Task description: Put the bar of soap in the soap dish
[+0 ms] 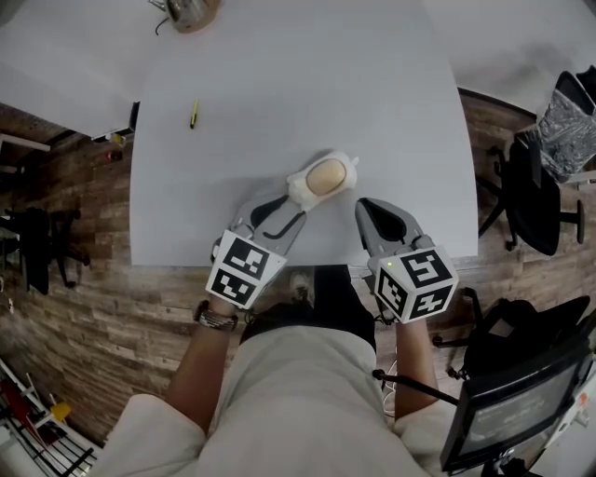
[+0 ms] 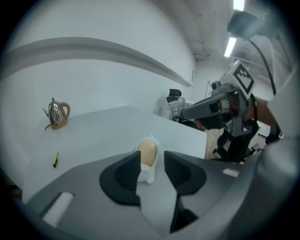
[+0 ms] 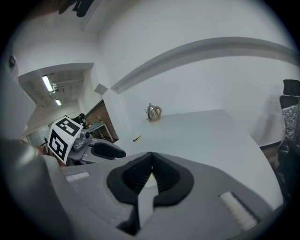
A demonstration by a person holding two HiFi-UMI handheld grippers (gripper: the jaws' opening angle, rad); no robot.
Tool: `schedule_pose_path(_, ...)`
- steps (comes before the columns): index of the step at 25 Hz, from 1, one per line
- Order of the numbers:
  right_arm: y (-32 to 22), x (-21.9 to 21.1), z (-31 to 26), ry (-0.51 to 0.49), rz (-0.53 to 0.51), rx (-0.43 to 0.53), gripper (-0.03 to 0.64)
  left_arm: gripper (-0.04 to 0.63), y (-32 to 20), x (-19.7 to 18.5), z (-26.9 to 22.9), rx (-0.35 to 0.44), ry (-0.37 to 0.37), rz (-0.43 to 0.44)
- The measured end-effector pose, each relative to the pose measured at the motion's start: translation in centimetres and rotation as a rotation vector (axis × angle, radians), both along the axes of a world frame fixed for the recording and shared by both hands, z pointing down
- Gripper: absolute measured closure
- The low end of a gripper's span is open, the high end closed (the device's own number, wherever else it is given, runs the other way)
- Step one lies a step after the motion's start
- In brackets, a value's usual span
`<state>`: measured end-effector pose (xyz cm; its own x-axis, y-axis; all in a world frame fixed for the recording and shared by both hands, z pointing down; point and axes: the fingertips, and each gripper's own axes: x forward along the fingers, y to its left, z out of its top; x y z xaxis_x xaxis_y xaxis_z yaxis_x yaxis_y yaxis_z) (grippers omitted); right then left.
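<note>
On the white table [image 1: 279, 84], near its front edge, a beige bar of soap [image 1: 326, 175] lies in a white soap dish [image 1: 298, 188]. My left gripper [image 1: 287, 207] is just short of the dish's near end, jaws apart and open. In the left gripper view the soap [image 2: 147, 151] and the dish [image 2: 150, 177] show through the gap just beyond the tips of the left gripper [image 2: 152, 161], and neither pad presses on them. Right of the dish, my right gripper [image 1: 369, 209] hovers with its jaws shut and empty, and its own view shows the right gripper [image 3: 151, 168] with its tips touching.
A metal kettle [image 1: 191, 11] stands at the table's far edge. A yellow pen [image 1: 194, 114] lies at the far left. Black office chairs [image 1: 545, 177] stand on the wooden floor to the right. The table's front edge runs just under both grippers.
</note>
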<state>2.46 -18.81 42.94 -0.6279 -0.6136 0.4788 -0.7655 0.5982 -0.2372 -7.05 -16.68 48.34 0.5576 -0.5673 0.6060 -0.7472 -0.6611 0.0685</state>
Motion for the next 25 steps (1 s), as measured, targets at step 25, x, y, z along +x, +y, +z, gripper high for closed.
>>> schedule_pose_path(25,4.3,-0.5,-3.0,0.029,-0.015,0.072,0.615,0.509,3.8,-1.1,-2.8,0.107,0.031,-0.058)
